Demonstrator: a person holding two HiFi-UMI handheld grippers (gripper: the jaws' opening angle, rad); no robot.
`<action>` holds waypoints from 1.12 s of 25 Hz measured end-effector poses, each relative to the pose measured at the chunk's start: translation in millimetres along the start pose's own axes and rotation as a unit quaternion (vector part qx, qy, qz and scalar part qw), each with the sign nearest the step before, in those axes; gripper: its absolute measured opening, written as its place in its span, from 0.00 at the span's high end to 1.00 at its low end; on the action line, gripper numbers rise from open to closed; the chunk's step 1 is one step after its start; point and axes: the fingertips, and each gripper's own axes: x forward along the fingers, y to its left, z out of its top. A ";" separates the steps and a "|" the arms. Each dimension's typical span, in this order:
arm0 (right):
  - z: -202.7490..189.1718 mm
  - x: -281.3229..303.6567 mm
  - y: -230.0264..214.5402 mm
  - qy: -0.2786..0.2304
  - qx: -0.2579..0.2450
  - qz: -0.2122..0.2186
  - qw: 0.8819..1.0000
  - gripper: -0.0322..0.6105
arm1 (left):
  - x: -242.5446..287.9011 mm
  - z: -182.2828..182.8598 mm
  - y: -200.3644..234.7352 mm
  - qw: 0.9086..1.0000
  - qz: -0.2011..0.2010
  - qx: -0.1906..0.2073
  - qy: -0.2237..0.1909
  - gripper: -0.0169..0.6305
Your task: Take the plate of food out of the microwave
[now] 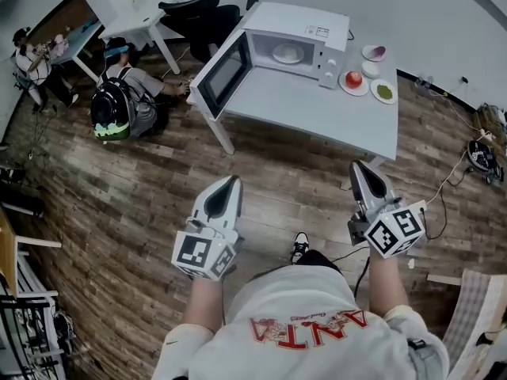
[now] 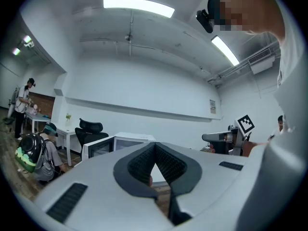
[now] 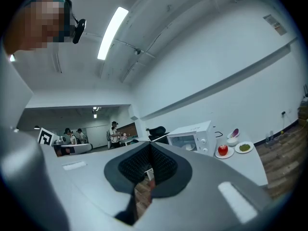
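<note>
White microwave (image 1: 305, 24): sits at the far left of the table (image 1: 317, 117), front facing the person, so it can be reached straight on.
Door (image 1: 222, 74): swung wide to the left, leaving the cavity open; nothing needs unlatching first.
Plate of food (image 1: 287, 52): inside the microwave in the middle of the cavity floor, untouched. It carries a pale heap, too small to identify.
Left gripper (image 1: 234, 178): jaws closed tip to tip with nothing between them; held level and aimed at the table, well short of it.
Right gripper (image 1: 356, 165): jaws fully together and empty; level, pointing toward the table's near right edge, well apart from it.
Person: stands on the wood floor (image 1: 119, 180) well back from the table, both grippers carried forward side by side, which looks like a walk-up posture and not a reach.
Side dishes: a red fruit on a plate (image 1: 353, 80), a plate of greens (image 1: 383, 91) and two small bowls (image 1: 371, 60) sit just right of the microwave.
Step, as judged: approach only; no part of the removal is done.
Next need: the jaws must open before meeting the plate rim.
Risk: the open door crowds the left side and the side dishes crowd the right.
</note>
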 end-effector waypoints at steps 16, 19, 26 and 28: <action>19.6 126.7 -140.1 0.013 0.025 -0.003 1.000 0.95 | 181.4 6.7 50.7 1.000 0.014 0.007 0.022 0.96; 20.0 148.7 -148.3 0.011 0.024 -0.018 0.999 0.95 | 207.8 7.6 67.8 1.000 -0.008 0.008 0.021 0.96; 25.0 217.0 -155.9 0.004 0.023 -0.071 0.997 0.95 | 270.5 14.9 136.5 0.998 -0.050 0.022 0.011 0.96; 27.1 241.1 -153.8 0.004 0.024 -0.083 0.996 0.95 | 285.3 17.9 158.6 0.998 -0.058 0.022 0.009 0.96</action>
